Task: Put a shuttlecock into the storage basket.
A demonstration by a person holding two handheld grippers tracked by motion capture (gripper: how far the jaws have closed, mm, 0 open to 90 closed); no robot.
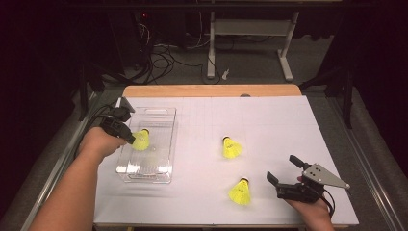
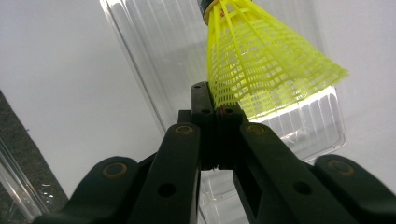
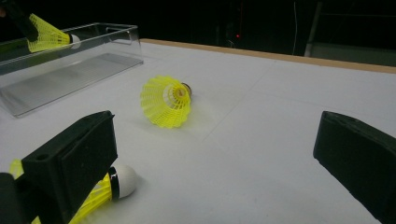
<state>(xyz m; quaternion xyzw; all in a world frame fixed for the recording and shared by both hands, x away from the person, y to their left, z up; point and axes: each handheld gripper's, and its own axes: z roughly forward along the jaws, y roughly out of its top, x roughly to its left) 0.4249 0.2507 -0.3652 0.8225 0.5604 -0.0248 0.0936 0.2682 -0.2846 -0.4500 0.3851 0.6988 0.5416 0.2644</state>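
Overhead, left claw (image 1: pixel 131 138) pinching shuttlecock (image 1: pixel 141 140) skirt, perhaps inside clear bin (image 1: pixel 166 144); right claw (image 1: pixel 284 169) spread.

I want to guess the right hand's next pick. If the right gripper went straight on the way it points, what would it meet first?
Probably the shuttlecock lying on its side ahead, between the open jaws of the right gripper; the nearer shuttlecock sits just off its left jaw. Depth is uncertain.

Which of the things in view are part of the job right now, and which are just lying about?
In the job:
- held shuttlecock, pinched by its skirt in the left claw
- clear bin beneath it
- two shuttlecocks on the table
- right claw, open, near the closer one

Lying about:
- cables on the floor
- white stand legs
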